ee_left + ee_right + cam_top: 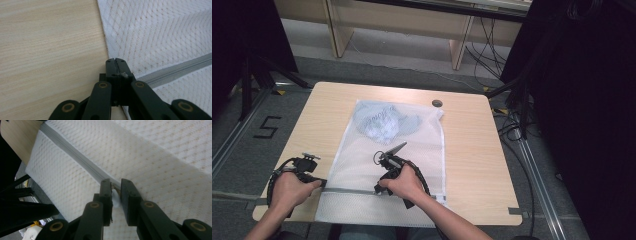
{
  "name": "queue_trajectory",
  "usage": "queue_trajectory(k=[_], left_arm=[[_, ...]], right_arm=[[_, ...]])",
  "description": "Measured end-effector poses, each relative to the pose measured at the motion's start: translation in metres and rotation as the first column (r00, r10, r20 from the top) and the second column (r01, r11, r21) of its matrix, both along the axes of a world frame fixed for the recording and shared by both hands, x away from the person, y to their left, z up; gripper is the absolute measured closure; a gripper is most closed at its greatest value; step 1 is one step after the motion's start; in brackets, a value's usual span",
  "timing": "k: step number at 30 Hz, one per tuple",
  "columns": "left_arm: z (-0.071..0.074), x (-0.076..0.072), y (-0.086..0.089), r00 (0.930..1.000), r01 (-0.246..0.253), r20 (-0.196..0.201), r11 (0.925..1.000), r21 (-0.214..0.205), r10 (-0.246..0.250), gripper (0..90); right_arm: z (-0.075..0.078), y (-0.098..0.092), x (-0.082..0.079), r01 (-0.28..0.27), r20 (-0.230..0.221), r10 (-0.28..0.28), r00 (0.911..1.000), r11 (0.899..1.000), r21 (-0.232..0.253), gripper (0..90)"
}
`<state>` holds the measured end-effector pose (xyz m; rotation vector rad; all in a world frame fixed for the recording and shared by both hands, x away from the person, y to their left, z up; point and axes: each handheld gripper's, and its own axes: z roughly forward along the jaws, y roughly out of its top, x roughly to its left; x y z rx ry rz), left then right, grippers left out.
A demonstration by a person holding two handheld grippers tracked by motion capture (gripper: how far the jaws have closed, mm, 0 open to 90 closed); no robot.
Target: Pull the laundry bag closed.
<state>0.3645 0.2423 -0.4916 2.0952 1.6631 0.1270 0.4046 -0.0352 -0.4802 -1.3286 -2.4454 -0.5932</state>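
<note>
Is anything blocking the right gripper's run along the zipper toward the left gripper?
Nothing visible does. The zipper lies flat and bare across the mesh bag between the right gripper, set around the slider, and the left gripper, shut at the bag's left end. The garment sits far up the bag.

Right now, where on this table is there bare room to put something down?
Bare wood lies along the right side of the table, between the mesh bag and the right edge, and on the far left, beyond the left gripper. A narrower strip runs behind the bag, near a small dark disc. The near edge is crowded: both hands work at the zipper there.
</note>
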Motion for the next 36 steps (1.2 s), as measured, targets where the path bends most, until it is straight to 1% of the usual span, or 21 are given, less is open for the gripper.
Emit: queue_trajectory(k=[2, 3, 4, 5, 6, 7, 8, 10, 11, 13, 14, 17, 19, 23, 24, 27, 29, 30, 31, 32, 36], left_arm=[[0.000, 0.000, 0.000, 1.0000, 0.002, -0.001, 1.0000, 0.001, -0.002, 89.2], [0.000, 0.000, 0.000, 1.0000, 0.001, -0.001, 1.0000, 0.000, -0.001, 89.2], [0.000, 0.000, 0.000, 1.0000, 0.000, 0.000, 1.0000, -0.001, 0.000, 89.2], [0.000, 0.000, 0.001, 1.0000, 0.008, -0.003, 1.0000, 0.003, -0.008, 89.2], [0.000, 0.000, 0.001, 1.0000, 0.006, -0.002, 1.0000, 0.000, -0.006, 89.2], [-0.001, 0.000, 0.000, 1.0000, -0.002, 0.006, 1.0000, -0.006, 0.002, 89.2], [0.000, 0.000, 0.001, 1.0000, 0.005, 0.000, 1.0000, 0.001, -0.005, 89.2], [0.000, 0.000, 0.001, 1.0000, 0.006, -0.003, 1.0000, 0.002, -0.006, 89.2], [0.000, 0.000, 0.001, 1.0000, 0.008, -0.003, 1.0000, 0.002, -0.008, 89.2], [0.000, 0.000, 0.001, 1.0000, 0.002, -0.001, 1.0000, 0.000, -0.002, 89.2], [0.000, 0.000, 0.001, 1.0000, 0.005, -0.001, 1.0000, 0.000, -0.005, 89.2], [0.000, 0.000, 0.000, 1.0000, 0.000, 0.000, 1.0000, -0.002, 0.000, 89.2], [0.000, 0.000, 0.001, 1.0000, 0.009, -0.003, 1.0000, 0.003, -0.009, 89.2], [0.000, 0.000, 0.000, 1.0000, 0.005, -0.001, 1.0000, -0.001, -0.005, 89.2], [0.000, 0.000, 0.000, 1.0000, 0.005, -0.001, 1.0000, -0.001, -0.005, 89.2], [0.000, 0.000, 0.000, 1.0000, 0.005, -0.001, 1.0000, -0.001, -0.005, 89.2], [0.000, 0.000, 0.001, 1.0000, 0.008, -0.003, 1.0000, 0.004, -0.008, 89.2], [0.000, 0.000, 0.001, 1.0000, 0.007, -0.003, 1.0000, 0.005, -0.007, 89.2], [0.000, 0.000, 0.001, 1.0000, 0.007, -0.003, 1.0000, 0.005, -0.007, 89.2], [0.000, 0.000, 0.001, 1.0000, 0.009, -0.003, 1.0000, 0.004, -0.009, 89.2], [0.000, 0.000, 0.000, 1.0000, 0.004, 0.000, 1.0000, 0.000, -0.004, 89.2]], right_arm=[[0.001, 0.003, -0.002, -0.009, 0.019, 0.009, 0.9998, 1.000, 0.006, 80.9], [0.004, 0.004, -0.004, 0.008, -0.024, -0.008, 0.9997, 1.000, -0.016, 80.7], [0.004, 0.006, -0.006, 0.015, -0.039, -0.016, 0.9991, 1.000, -0.026, 80.1], [0.002, 0.007, -0.006, -0.005, -0.031, 0.005, 0.9995, 1.000, -0.003, 80.1], [0.000, 0.006, -0.006, -0.015, -0.007, 0.015, 0.9999, 1.000, -0.010, 80.1], [-0.002, 0.005, -0.006, -0.010, -0.019, 0.009, 0.9998, 1.000, -0.026, 80.3], [-0.006, 0.003, -0.004, -0.036, 0.010, 0.036, 0.9993, 0.999, -0.018, 81.2], [-0.009, 0.002, -0.003, -0.014, -0.019, 0.013, 0.9997, 1.000, -0.022, 83.3], [-0.010, 0.001, -0.003, -0.010, -0.010, 0.010, 0.9999, 1.000, -0.019, 84.5], [-0.010, 0.001, -0.002, -0.019, -0.023, 0.019, 0.9995, 1.000, -0.020, 86.5], [-0.009, 0.002, -0.003, -0.034, -0.002, 0.034, 0.9994, 0.999, -0.018, 86.7], [-0.006, 0.002, -0.004, -0.029, -0.005, 0.028, 0.9996, 0.999, -0.032, 86.8], [-0.004, 0.000, -0.003, -0.046, 0.005, 0.046, 0.9989, 0.999, -0.023, 86.8], [0.002, -0.002, -0.005, -0.030, 0.000, 0.030, 0.9995, 0.999, -0.020, 86.9], [0.002, -0.003, -0.005, -0.042, 0.020, 0.042, 0.9989, 0.999, -0.021, 86.9], [0.004, -0.006, -0.006, -0.018, 0.004, 0.018, 0.9998, 1.000, -0.025, 86.9], [0.005, -0.009, -0.005, -0.034, 0.013, 0.034, 0.9993, 0.999, -0.034, 86.9], [0.005, -0.009, -0.006, -0.030, 0.000, 0.030, 0.9996, 1.000, 0.003, 86.9], [0.007, -0.009, -0.007, -0.025, -0.020, 0.024, 0.9995, 1.000, -0.011, 86.9], [0.005, -0.012, -0.006, -0.053, 0.009, 0.053, 0.9985, 0.998, -0.029, 86.9], [0.009, -0.013, -0.008, -0.037, 0.016, 0.037, 0.9992, 0.999, -0.026, 86.9]])
